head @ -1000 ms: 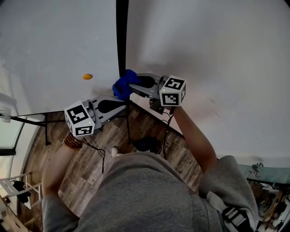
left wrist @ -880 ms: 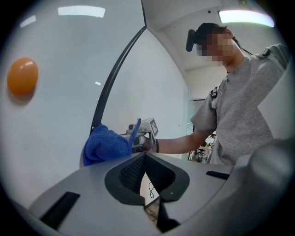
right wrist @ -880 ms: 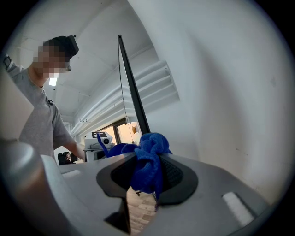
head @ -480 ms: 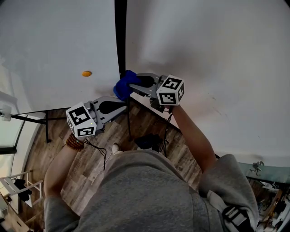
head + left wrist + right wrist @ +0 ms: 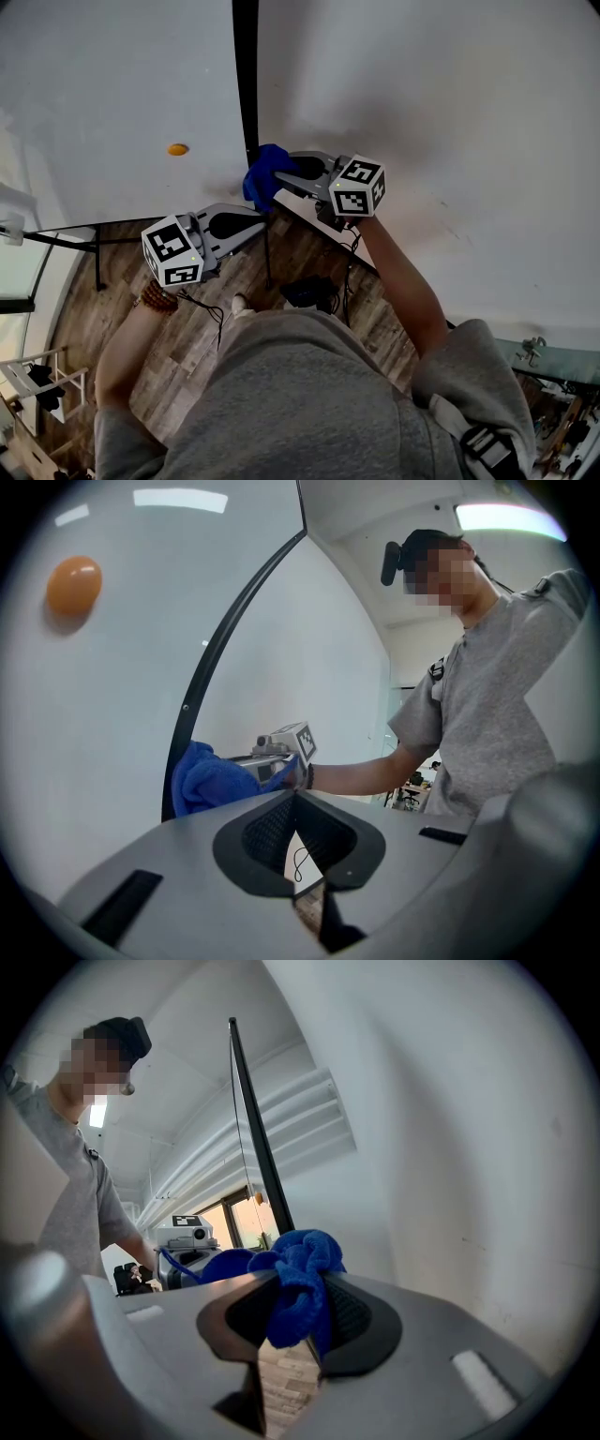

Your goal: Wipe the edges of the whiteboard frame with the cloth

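Between the right gripper's (image 5: 281, 180) jaws, just closed tighter: bunched cloth (image 5: 298, 1269), clamped, against the frame (image 5: 246, 75) ahead; left gripper (image 5: 261, 218) alongside, shut, empty; risk: narrow edge snags cloth, dragging it free.

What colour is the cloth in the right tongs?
Plain blue. The cloth shows best in the right gripper view.

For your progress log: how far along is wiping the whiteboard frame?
Done: the blue cloth is gripped by the right hand-held gripper, jaws just closing tighter. In hand: it sits at the lower end of the black frame edge. Remaining: no wiped stretch shows, so likely the edge above. The left hand-held gripper is shut, empty.
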